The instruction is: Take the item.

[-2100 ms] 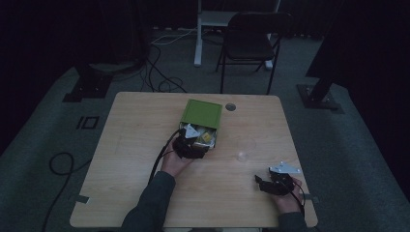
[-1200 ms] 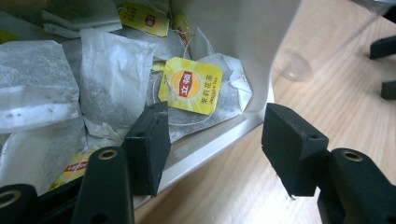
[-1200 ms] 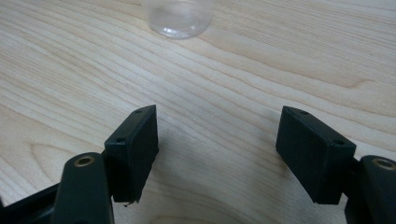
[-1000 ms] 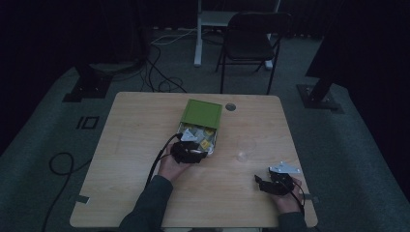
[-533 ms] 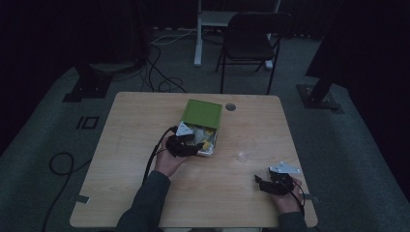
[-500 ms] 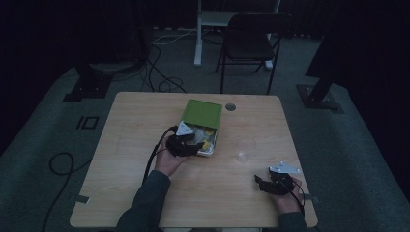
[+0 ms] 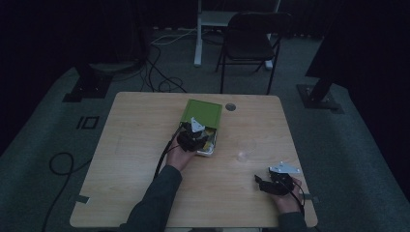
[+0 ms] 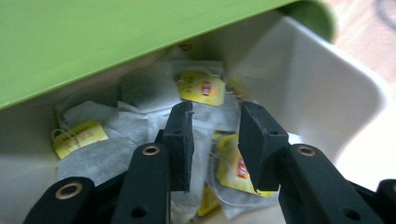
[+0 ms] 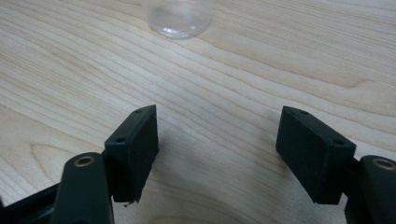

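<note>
Here my left hand-held gripper [image 8: 212,140] reaches into the white tin [image 8: 327,93] that sits near the middle of the worktop [image 7: 145,125], a little toward the far edge. Its jaws are parted, with a narrow gap between them, and they grasp nothing; they hang just above a heap of tea bags [image 8: 140,126]. The bags are pale paper sachets with yellow tags [image 8: 79,137], strings trailing among them, piled loosely across the bottom of the tin. One yellow tag lies toward the far wall of the tin, another lies just under my right-hand jaw. The tin's green lid [image 8: 116,37] stands open and tilts over the far side of the tin; from the high view it lies flat-looking behind the tin [image 7: 208,147], toward the far edge of the worktop, with my left hand-held gripper [image 7: 192,137] over the tin's near side.

My right hand-held gripper [image 9: 217,149] rests low near the near right corner of the worktop [image 9: 70,70], well apart from the tin. Its jaws are spread wide and empty over bare wood. A small clear plastic cup [image 9: 180,16] stands ahead of it, apart from the jaws; in the high view that cup [image 7: 245,150] stands between the tin and my right hand-held gripper [image 7: 275,183].
</note>
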`<state>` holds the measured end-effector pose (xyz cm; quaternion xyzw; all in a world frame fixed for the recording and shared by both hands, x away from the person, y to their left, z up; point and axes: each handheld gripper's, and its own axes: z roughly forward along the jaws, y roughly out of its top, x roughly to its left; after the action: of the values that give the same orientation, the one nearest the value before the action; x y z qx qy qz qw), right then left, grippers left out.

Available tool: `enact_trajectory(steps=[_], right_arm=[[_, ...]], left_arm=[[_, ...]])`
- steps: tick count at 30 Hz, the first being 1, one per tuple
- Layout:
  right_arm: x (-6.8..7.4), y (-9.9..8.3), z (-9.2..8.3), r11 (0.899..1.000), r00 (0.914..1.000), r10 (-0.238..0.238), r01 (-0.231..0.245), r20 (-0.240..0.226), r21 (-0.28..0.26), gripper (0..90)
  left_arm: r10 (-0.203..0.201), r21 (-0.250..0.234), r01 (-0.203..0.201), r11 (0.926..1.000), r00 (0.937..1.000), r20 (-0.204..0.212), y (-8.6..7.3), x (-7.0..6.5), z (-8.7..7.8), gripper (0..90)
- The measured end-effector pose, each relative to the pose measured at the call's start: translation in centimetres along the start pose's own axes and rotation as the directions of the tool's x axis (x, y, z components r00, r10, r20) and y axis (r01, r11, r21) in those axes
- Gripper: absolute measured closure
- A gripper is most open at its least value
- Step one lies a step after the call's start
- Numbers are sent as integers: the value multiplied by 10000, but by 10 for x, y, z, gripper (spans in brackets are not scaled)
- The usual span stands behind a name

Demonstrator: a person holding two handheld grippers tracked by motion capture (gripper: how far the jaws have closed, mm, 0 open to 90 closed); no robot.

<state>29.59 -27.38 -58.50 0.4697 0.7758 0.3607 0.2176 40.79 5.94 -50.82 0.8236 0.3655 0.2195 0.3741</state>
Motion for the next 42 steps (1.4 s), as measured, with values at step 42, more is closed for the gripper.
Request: enact_trajectory(steps=[42], right_arm=[[0, 0, 0, 10000, 10000, 11, -11, 13, 2, 293]], left_arm=[[71, -380, -60, 9993, 9995, 293, -3, 6, -44, 900]])
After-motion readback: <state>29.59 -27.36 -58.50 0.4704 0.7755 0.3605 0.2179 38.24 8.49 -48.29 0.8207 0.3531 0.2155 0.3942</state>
